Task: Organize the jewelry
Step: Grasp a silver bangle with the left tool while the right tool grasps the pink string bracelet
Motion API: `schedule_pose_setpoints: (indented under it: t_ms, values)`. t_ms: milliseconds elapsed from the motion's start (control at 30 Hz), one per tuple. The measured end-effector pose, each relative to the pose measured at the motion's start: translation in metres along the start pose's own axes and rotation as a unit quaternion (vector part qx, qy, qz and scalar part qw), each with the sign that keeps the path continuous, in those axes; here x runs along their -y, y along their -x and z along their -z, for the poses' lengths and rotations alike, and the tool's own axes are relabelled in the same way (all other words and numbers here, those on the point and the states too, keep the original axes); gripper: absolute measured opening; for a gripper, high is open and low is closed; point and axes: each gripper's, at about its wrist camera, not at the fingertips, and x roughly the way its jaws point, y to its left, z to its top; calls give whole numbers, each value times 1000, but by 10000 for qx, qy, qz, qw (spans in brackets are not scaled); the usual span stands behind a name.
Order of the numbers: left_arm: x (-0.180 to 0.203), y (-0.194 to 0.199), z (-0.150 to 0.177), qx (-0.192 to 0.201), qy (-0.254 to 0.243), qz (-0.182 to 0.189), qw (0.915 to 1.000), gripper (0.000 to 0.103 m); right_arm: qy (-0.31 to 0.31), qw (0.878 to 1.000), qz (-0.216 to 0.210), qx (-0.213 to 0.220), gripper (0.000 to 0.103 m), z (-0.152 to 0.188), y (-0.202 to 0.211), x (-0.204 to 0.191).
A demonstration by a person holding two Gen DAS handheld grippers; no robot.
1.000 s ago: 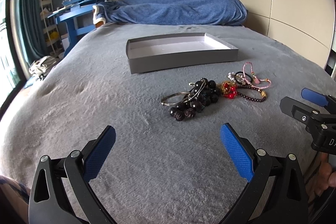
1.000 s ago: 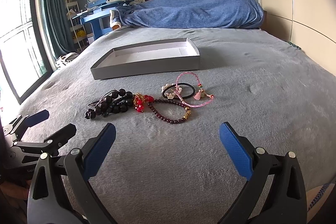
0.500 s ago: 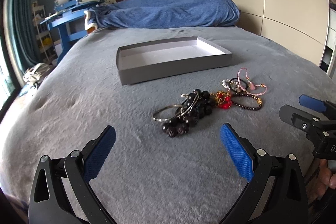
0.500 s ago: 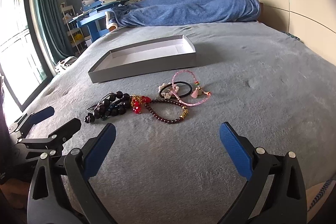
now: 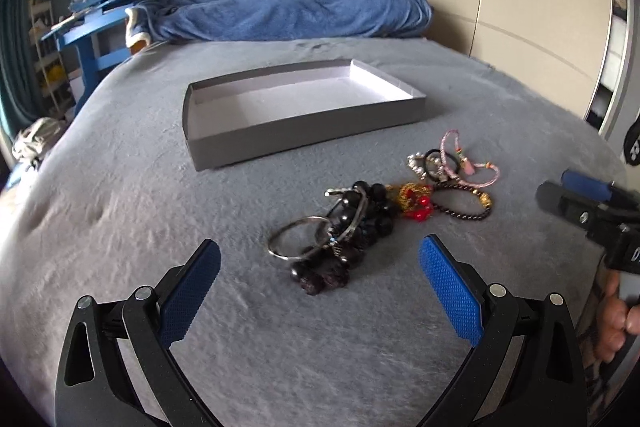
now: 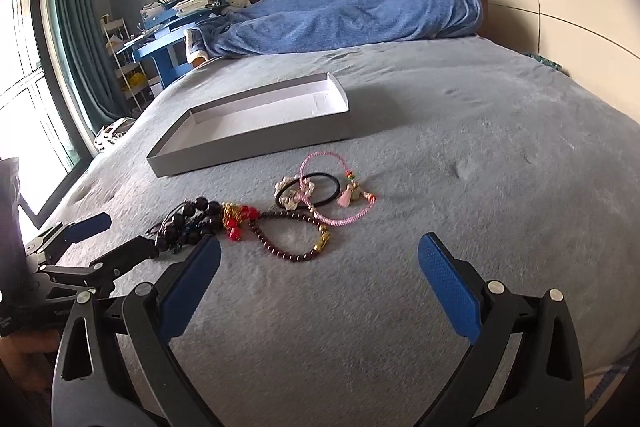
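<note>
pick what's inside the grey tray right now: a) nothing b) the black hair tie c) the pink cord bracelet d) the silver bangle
a, the grey tray shows only its bare pale floor, while the jewelry pile lies on the bedspread in front of it.

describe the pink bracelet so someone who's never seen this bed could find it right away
Start at the grey tray on the bed. Just in front of its near right corner lies a jewelry cluster; the pink bracelet is its rightmost piece, a thin cord loop with a small pink tassel, unlike the dark beads beside it.
</note>
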Motion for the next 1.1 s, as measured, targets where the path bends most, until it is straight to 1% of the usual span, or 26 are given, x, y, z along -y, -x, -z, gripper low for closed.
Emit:
schedule_pose_setpoints:
  t_ms: [67,133,200,233,267,300,333,367,433,467,500,533,567,600,700,767,800,867,933,967,1000,1033,1067,1100]
  values:
    - [-2,-4,-6,-49,-44,65,10000,95,34,10000,23,33,98,-5,-1,2]
    - [-2,-4,-7,-10,-98,125,9999,87,44,10000,52,70,98,-11,-3,6]
    - [2,-10,-11,-82,-282,184,9994,73,30,9999,81,78,98,-17,-7,10]
    - [3,-11,-12,-111,-331,239,9991,70,18,9999,93,68,98,-19,-9,12]
    - [6,-14,-12,-146,-393,316,9986,65,-5,9999,114,55,98,-21,-11,14]
    - [7,-17,-13,-176,-436,342,9983,61,-29,9999,123,46,98,-22,-13,16]
    - [9,-19,-13,-201,-489,359,9980,59,-65,9999,129,15,98,-23,-16,18]
    - [11,-22,-14,-226,-564,382,9974,55,-87,9999,136,-9,98,-24,-18,20]
    - [14,-26,-16,-261,-636,411,9968,46,-164,9997,136,-70,98,-25,-23,25]
    - [15,-29,-17,-295,-656,448,9964,40,-205,9997,126,-102,98,-26,-26,27]
    - [16,-32,-18,-323,-667,477,9961,31,-256,9995,124,-144,98,-27,-29,30]
    - [17,-35,-19,-350,-676,510,9958,27,-295,9993,126,-170,98,-29,-32,32]
    - [17,-38,-21,-379,-688,562,9953,19,-321,9992,127,-187,98,-29,-34,34]
    - [18,-39,-21,-362,-706,561,9953,14,-363,9990,133,-227,98,-30,-38,38]
    - [15,-37,-22,-224,-635,619,9958,5,-438,9981,174,-390,96,-32,-51,44]
    - [11,-34,-23,-146,-544,661,9962,5,-444,9977,160,-476,87,-30,-56,46]
    - [9,-32,-23,-108,-500,674,9964,5,-456,9972,122,-588,85,-28,-60,45]
    - [4,-29,-25,-27,-410,691,9968,5,-499,9958,7,-766,77,-25,-66,45]
    - [1,-27,-27,46,-348,707,9969,5,-568,9948,-66,-840,74,-24,-69,47]
    - [-1,-25,-29,101,-306,711,9969,5,-614,9944,-99,-858,69,-23,-69,48]
    - [-2,-24,-30,129,-281,717,9969,5,-723,9932,-189,-888,67,-24,-71,50]
    - [-3,-22,-31,159,-255,721,9969,5,-830,9919,-265,-926,59,-24,-74,53]
    - [-5,-21,-32,189,-229,721,9970,5,-909,9907,-312,-965,48,-23,-77,54]
    - [-6,-21,-33,198,-215,721,9970,5,-1016,9887,-393,-1027,42,-23,-81,56]
